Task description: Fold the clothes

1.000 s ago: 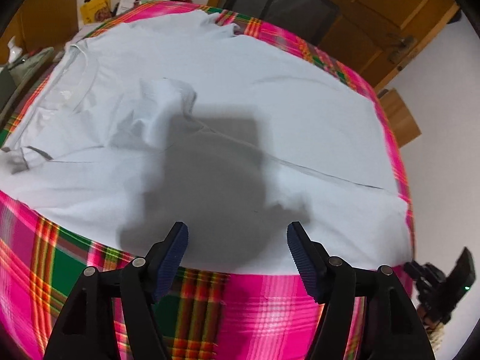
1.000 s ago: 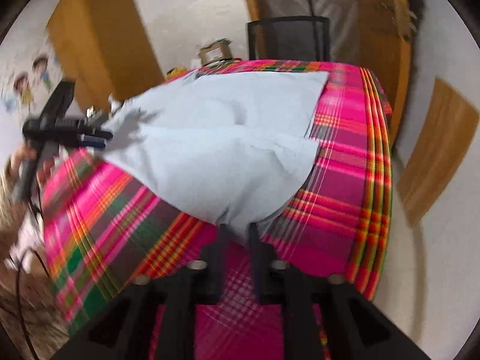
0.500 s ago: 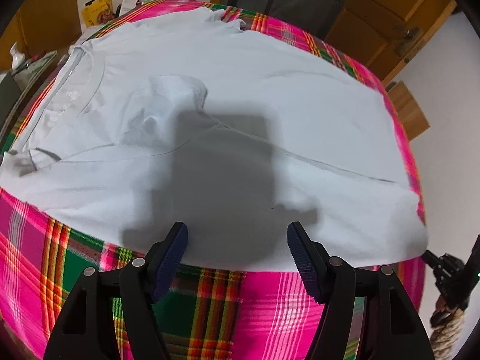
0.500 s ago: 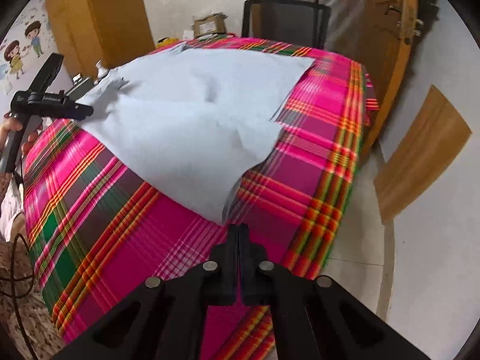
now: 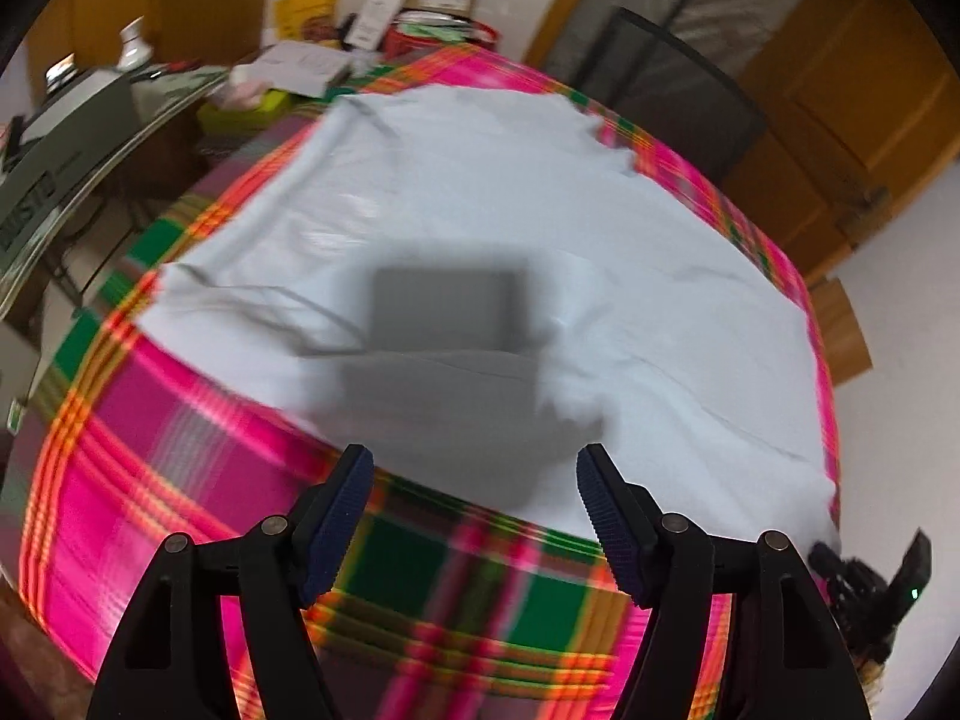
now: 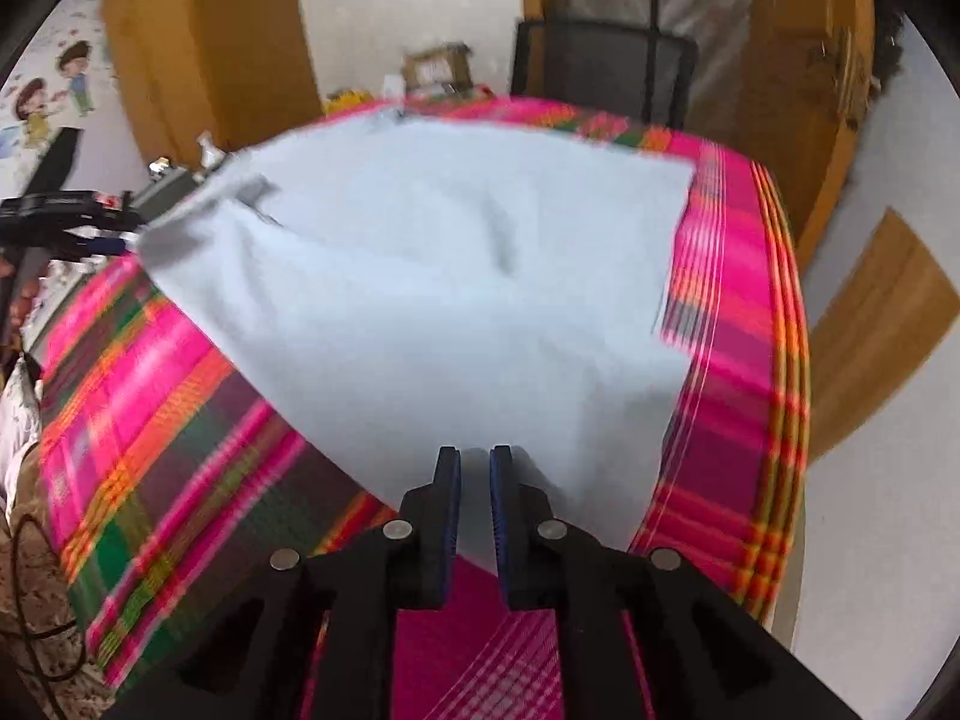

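A pale blue T-shirt (image 5: 540, 252) lies spread on a table under a pink and green plaid cloth (image 5: 180, 480). My left gripper (image 5: 474, 480) hangs open above the shirt's near edge and holds nothing; its shadow falls on the fabric. In the right wrist view the same shirt (image 6: 450, 276) reaches down to my right gripper (image 6: 475, 480). The jaws stand almost together with the shirt's near corner between them. The left gripper (image 6: 123, 231) shows by the shirt's far left corner, and the right gripper (image 5: 840, 570) shows small at the table's right edge.
A black mesh chair (image 5: 672, 90) stands behind the table. Boxes and papers (image 5: 360, 30) crowd its far left end, beside a grey machine (image 5: 66, 138). Wooden doors (image 6: 798, 90) and a white wall close the right side. A cable (image 6: 36, 600) lies on the floor.
The left view has swung left and back, and the raised sleeve fold no longer shows. The right jaws, tight together half a second ago, now have a narrow gap with the shirt corner in it.
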Available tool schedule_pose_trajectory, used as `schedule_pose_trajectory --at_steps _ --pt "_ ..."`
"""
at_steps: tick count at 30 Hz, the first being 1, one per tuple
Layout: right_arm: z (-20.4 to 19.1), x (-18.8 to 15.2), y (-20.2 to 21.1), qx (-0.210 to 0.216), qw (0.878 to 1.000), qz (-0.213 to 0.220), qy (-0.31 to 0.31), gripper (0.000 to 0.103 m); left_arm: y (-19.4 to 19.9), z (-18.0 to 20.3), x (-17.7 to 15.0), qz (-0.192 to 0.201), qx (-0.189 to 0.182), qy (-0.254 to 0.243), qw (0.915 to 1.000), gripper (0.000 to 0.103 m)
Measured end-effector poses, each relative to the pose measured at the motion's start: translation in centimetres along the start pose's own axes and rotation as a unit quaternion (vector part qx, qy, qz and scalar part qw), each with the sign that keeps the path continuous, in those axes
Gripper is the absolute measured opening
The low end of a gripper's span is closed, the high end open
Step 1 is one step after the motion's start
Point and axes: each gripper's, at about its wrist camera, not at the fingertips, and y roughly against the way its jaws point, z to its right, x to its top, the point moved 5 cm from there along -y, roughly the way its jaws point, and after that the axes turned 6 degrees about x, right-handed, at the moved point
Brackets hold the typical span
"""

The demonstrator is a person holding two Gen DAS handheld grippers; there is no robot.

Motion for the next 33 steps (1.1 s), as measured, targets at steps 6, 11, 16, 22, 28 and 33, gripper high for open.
schedule_pose_trajectory --at_steps 6,11,16,22,28,33 --pt "1.0 -0.8 0.4 -0.028 0.999 0.002 -0.029 0.01 -0.2 -4.9 0.7 0.005 -0.003 0.06 0.9982 0.072" --pt "-0.7 -1.2 1.7 -0.041 0.998 0.039 -0.035 0.019 0.1 -7.5 0.5 0.013 -0.024 0.106 0.9939 0.073" --pt "-2.1 -2.1 2.6 -0.059 0.994 0.069 -0.056 0.021 -0.9 -8.7 -0.1 -0.001 -0.043 0.128 0.9909 0.074" --pt "-2.1 -3.2 2.5 -0.093 0.99 0.068 -0.076 0.025 -1.5 -7.4 0.4 0.001 -0.048 0.104 0.9934 0.075" --pt "-3.3 -1.9 2.3 -0.091 0.99 0.08 -0.073 0.025 -1.7 -8.3 1.7 0.021 0.019 0.1 0.9946 0.075" --pt "-6.2 2.6 1.6 -0.074 0.992 0.104 -0.017 0.025 -1.6 -8.8 2.0 0.044 0.01 0.11 0.9929 0.075"
